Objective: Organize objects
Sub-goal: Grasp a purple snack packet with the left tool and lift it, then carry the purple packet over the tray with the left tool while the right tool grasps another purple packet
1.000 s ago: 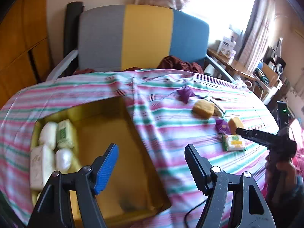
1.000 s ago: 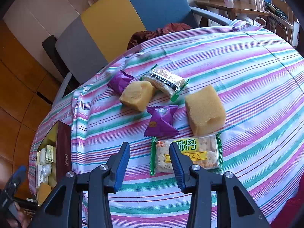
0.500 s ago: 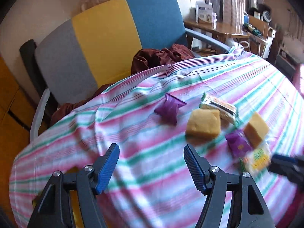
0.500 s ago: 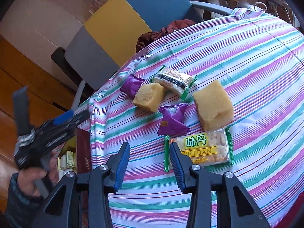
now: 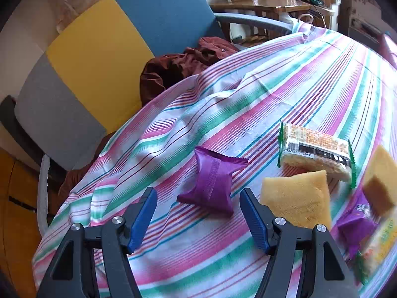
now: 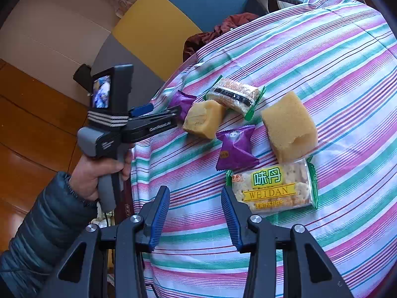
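Note:
On the striped tablecloth (image 5: 223, 104) a purple snack packet (image 5: 213, 181) lies just ahead of my left gripper (image 5: 197, 195), between its open fingers but untouched by the pads. To its right are a yellow cake block (image 5: 297, 198) and a green-edged cracker bar (image 5: 315, 154). The right wrist view shows the left gripper (image 6: 171, 114) reaching in from the left to that purple packet (image 6: 182, 101). My right gripper (image 6: 194, 193) hovers open and empty, left of the Weidan biscuit pack (image 6: 273, 191), near a second purple packet (image 6: 235, 149) and a larger yellow block (image 6: 289, 126).
A grey, yellow and blue chair (image 5: 99, 57) with a dark red cloth (image 5: 178, 67) on it stands behind the table. A hand and dark sleeve (image 6: 62, 211) hold the left gripper. A dark red box edge (image 6: 126, 203) shows at the table's left side.
The left gripper swung away from the yellow box, rightward and down, to the purple packet. In the right wrist view it came in from the left. The right gripper stayed put.

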Demonstrator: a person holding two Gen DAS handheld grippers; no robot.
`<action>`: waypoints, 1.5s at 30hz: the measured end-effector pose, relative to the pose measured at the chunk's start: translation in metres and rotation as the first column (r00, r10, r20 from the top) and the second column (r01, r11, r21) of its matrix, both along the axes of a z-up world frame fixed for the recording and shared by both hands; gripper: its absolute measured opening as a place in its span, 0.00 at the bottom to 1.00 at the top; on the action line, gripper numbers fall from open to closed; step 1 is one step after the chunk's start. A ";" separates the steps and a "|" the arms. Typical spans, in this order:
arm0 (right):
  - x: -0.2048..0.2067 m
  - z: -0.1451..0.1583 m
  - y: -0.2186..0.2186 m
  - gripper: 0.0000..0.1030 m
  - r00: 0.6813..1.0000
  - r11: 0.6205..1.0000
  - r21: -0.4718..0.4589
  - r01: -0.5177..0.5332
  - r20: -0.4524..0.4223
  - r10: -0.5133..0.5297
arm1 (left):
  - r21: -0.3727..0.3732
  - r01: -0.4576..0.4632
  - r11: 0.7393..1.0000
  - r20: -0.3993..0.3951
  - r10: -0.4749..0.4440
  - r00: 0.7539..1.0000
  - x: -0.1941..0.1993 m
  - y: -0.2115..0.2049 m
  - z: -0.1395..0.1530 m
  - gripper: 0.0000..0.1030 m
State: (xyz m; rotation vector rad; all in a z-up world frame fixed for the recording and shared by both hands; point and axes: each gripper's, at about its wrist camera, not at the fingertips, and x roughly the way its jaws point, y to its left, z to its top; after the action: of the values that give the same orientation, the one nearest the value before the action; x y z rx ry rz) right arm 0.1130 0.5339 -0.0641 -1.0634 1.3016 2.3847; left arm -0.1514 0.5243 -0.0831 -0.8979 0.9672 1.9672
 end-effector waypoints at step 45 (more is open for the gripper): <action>0.036 0.010 0.044 0.42 0.959 0.968 0.194 0.158 0.205 -0.197 | 0.372 -0.308 0.876 0.321 0.190 0.928 0.111 -0.296 0.106 0.32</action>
State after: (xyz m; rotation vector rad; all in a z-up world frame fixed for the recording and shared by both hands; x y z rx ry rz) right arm 0.1488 0.5782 -0.0539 -1.0763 1.0409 2.1318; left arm -0.0407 0.2281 0.0225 -1.0474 0.2565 2.0807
